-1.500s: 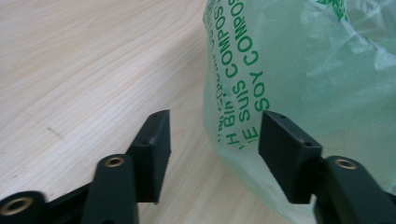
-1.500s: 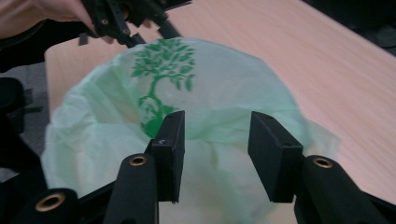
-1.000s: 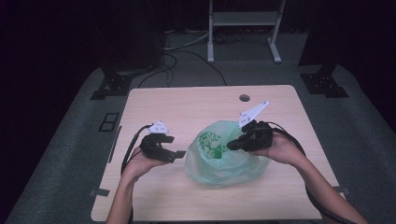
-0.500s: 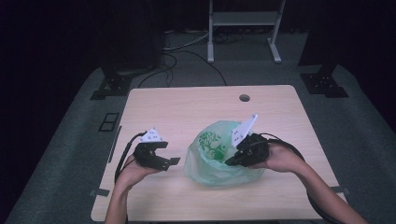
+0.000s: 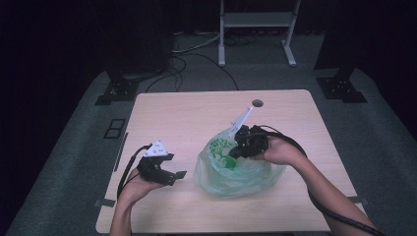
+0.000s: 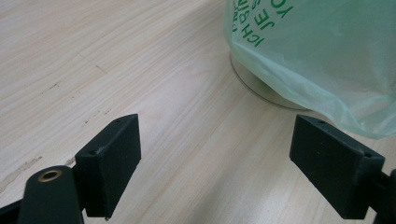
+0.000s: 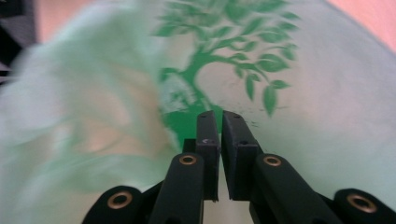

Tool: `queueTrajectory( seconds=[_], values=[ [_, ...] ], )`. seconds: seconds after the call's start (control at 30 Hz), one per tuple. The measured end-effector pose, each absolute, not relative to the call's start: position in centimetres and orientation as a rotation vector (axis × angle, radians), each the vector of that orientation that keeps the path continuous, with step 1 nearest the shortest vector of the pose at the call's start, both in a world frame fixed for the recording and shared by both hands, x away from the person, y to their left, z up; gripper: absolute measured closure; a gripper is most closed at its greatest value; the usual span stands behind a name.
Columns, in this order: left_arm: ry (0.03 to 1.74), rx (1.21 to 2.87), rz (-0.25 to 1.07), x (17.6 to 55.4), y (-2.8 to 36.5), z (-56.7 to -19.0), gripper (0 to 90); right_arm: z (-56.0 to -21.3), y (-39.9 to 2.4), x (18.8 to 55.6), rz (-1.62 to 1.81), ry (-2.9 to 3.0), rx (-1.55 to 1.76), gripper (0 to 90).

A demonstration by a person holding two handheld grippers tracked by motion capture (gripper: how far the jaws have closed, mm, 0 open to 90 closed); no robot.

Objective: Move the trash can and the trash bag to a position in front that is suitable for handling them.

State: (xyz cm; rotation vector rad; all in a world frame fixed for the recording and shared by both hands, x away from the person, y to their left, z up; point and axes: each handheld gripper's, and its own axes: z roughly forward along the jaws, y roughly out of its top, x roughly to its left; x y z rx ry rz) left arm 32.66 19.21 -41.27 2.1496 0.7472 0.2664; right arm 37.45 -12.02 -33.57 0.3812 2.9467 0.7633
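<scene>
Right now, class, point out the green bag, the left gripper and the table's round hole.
green bag (image 5: pixel 231 172), high view, on its bulging front side.
left gripper (image 5: pixel 178 176), high view, between its open fingers.
round hole (image 5: pixel 256 103), high view, on its dark middle.

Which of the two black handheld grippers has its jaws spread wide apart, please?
The left gripper, over bare wooden table; the right gripper is shut against the translucent green plastic bag.

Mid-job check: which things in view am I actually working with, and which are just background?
In the job:
green plastic bag
right gripper, jaws shut at the bag
left gripper, open beside it

Just there:
table
white stand
floor cables
</scene>
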Motion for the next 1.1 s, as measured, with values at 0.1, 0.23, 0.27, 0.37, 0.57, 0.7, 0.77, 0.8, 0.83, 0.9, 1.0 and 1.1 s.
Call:
queueTrajectory(
  seconds=[0.1,0.23,0.27,0.37,0.57,0.7,0.77,0.8,0.83,0.9,1.0,1.1],
  values=[
    [0.747,2.15,0.264,32.6,19.1,-41.3,15.5,-33.6,-11.6,38.6,0.701,2.915,0.42,87.7],
    [0.741,2.144,0.251,32.7,18.9,-41.4,15.5,-33.5,-11.2,39.8,0.667,2.86,0.482,87.7],
    [0.741,2.144,0.249,32.7,18.9,-41.4,15.5,-33.4,-11.1,40.0,0.658,2.845,0.487,87.8],
    [0.738,2.144,0.248,32.7,18.9,-41.5,15.5,-33.3,-10.9,40.5,0.671,2.795,0.496,88.8],
    [0.753,2.136,0.24,32.7,19.1,-41.8,15.5,-32.7,-11.5,40.3,0.756,2.801,0.519,87.7],
    [0.75,2.139,0.237,32.7,19.0,-41.8,15.4,-32.0,-11.5,39.4,0.847,2.881,0.455,85.0],
    [0.745,2.132,0.231,32.7,19.0,-41.8,15.5,-32.2,-11.1,39.0,0.844,2.929,0.416,84.4],
    [0.747,2.126,0.23,32.7,19.0,-41.7,15.4,-32.4,-10.7,38.8,0.827,2.946,0.399,84.3],
    [0.748,2.126,0.233,32.7,19.0,-41.7,15.4,-32.6,-10.4,38.7,0.802,2.953,0.387,84.4],
    [0.744,2.125,0.234,32.6,19.1,-41.6,15.5,-33.1,-9.7,38.9,0.745,2.941,0.377,84.6],
    [0.742,2.117,0.227,32.6,19.2,-41.6,15.5,-33.5,-8.9,39.7,0.695,2.91,0.425,82.8],
    [0.747,2.104,0.212,32.7,19.4,-41.8,15.5,-33.6,-8.3,40.6,0.684,2.903,0.473,82.3]
  ],
)
